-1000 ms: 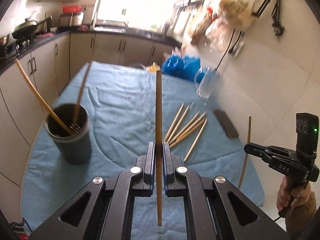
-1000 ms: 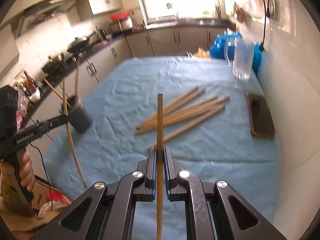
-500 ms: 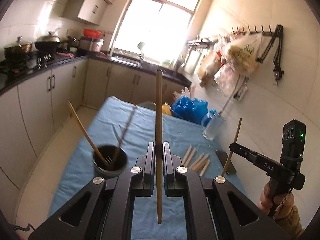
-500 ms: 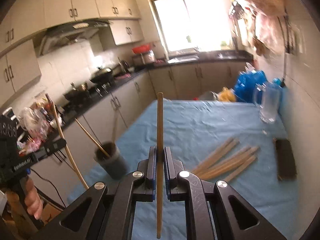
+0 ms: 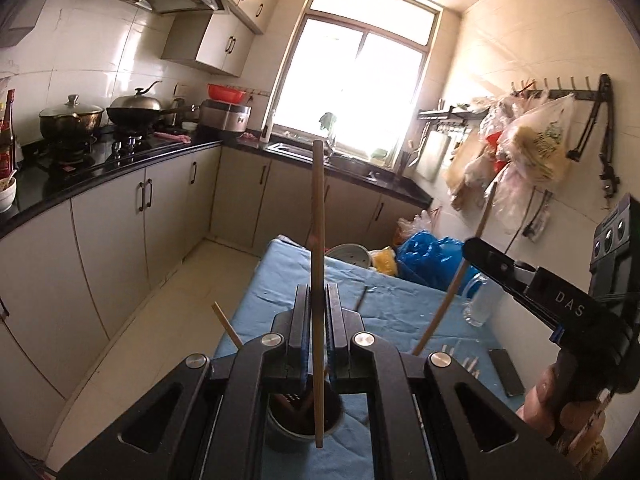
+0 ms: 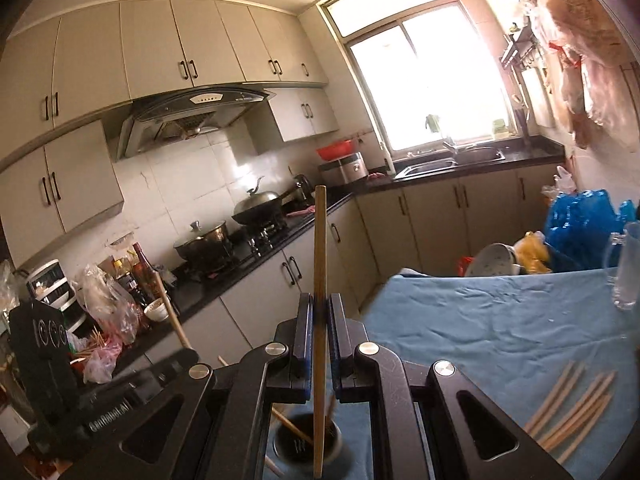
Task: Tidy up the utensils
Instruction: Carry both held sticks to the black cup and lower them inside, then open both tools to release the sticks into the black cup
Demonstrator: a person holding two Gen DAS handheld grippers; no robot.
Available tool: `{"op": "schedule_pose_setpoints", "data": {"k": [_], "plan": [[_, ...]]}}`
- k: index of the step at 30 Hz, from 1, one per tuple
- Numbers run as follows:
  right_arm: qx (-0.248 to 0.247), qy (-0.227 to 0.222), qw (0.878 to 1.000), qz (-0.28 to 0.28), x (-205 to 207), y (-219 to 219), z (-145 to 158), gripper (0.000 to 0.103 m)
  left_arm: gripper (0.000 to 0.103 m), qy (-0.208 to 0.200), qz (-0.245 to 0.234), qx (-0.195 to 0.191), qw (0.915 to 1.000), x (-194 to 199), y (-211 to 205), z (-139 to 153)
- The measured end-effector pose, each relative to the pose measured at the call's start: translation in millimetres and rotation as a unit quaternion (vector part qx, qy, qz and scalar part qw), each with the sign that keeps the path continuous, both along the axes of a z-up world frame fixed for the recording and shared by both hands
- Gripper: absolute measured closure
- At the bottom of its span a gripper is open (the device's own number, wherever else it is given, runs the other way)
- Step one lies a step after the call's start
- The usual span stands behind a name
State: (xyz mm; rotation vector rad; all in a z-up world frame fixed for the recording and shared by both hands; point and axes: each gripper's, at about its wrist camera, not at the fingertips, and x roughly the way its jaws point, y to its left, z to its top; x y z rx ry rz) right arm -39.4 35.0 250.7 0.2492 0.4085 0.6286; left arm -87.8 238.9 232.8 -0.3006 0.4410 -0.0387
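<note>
Chopsticks (image 5: 318, 280) (image 6: 319, 280) clenched mid-shaft in left gripper (image 5: 318, 332) and right gripper (image 6: 319, 340) above holder (image 6: 306, 446); light, stiff, slippery

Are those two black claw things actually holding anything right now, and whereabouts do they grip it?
Yes. The left gripper pinches one wooden chopstick, held upright, below its middle. The right gripper clamps another chopstick the same way.

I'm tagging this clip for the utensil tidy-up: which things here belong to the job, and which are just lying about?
Part of the job:
- chopstick in the left tongs
- chopstick in the right tongs
- dark holder cup, chopsticks already in it
- loose chopsticks on the blue cloth

Lying about:
- glass mug
- dark flat slab
- blue bag
</note>
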Motion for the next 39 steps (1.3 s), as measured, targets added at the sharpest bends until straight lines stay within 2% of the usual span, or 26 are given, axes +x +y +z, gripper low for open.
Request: {"op": "schedule_pose_setpoints", "data": {"k": [5, 11, 17, 22, 24, 30, 37, 39], "plan": [[-0.019, 0.019, 1.000, 0.005, 21, 33, -24, 0.095, 0.097, 0.034, 0.000, -0.015, 0.9993, 29, 8, -24], [-0.038, 0.063, 0.997, 0.005, 41, 38, -57, 0.095, 0.097, 0.060, 0.000, -0.032, 0.9977, 43, 12, -42], [-0.029, 0.071, 0.997, 0.008, 45, 31, -59, 0.095, 0.097, 0.022, -0.015, -0.053, 0.9983, 21, 16, -18], [-0.023, 0.067, 0.997, 0.009, 44, 29, -57, 0.096, 0.097, -0.015, -0.015, -0.028, 0.9994, 13, 8, 3], [-0.023, 0.068, 0.997, 0.009, 44, 29, -57, 0.095, 0.097, -0.018, -0.009, -0.018, 0.9996, 16, 7, 4], [-0.022, 0.065, 0.998, 0.004, 43, 29, -56, 0.095, 0.097, 0.001, 0.007, -0.007, 1.0000, 40, 7, -13], [-0.033, 0.086, 0.996, 0.006, 48, 33, -71, 0.095, 0.097, 0.076, 0.007, 0.006, 0.9971, 69, 2, -55], [-0.036, 0.092, 0.995, 0.008, 50, 35, -76, 0.095, 0.097, 0.086, 0.008, 0.006, 0.9962, 70, 0, -61]]}}
